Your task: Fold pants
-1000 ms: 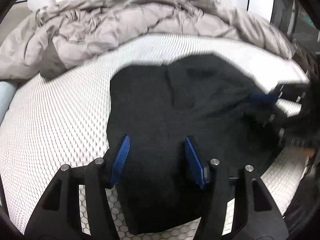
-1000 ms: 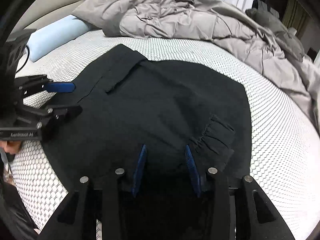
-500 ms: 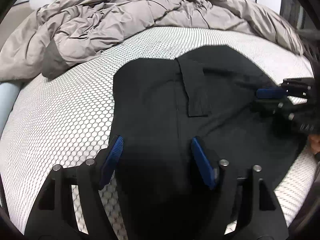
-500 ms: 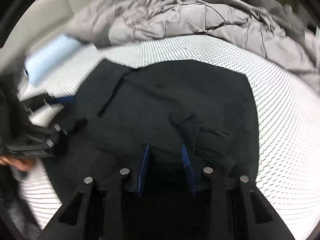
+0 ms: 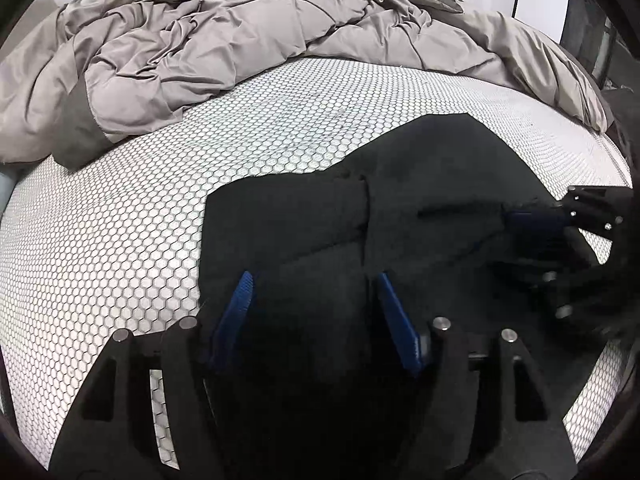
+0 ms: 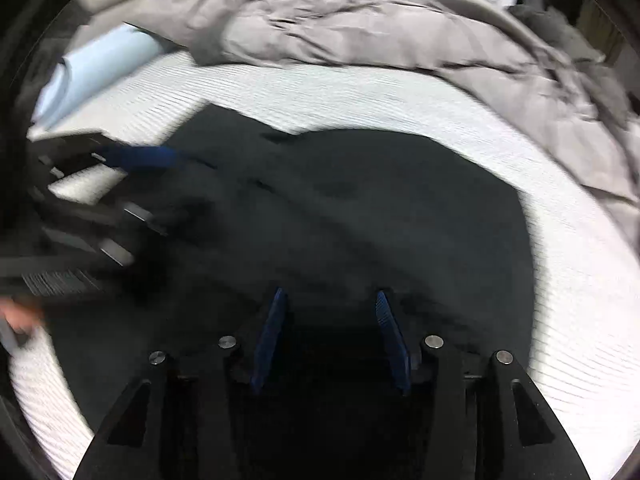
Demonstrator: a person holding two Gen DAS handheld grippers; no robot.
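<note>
Pants (image 5: pixel 400 216) lay bunched mid-mattress (image 5: pixel 120 240). We kept left gripper (image 5: pixel 312 296) and right gripper (image 6: pixel 328 312) spread apart over cloth; grip seemingly absent, view blurred. Advice: pinch edge squarely, draw toward mattress edge evenly.

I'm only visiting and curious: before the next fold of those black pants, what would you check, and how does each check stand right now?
1. Left gripper jaws apart over the pants: ok.
2. Right gripper jaws apart: ok.
3. Either one pinching cloth: cannot tell.
4. Pants flat on the mattress: not ok, creases show.
5. Grey duvet apart from the pants: ok.
6. Right wrist view sharp: not ok, blurred.
</note>
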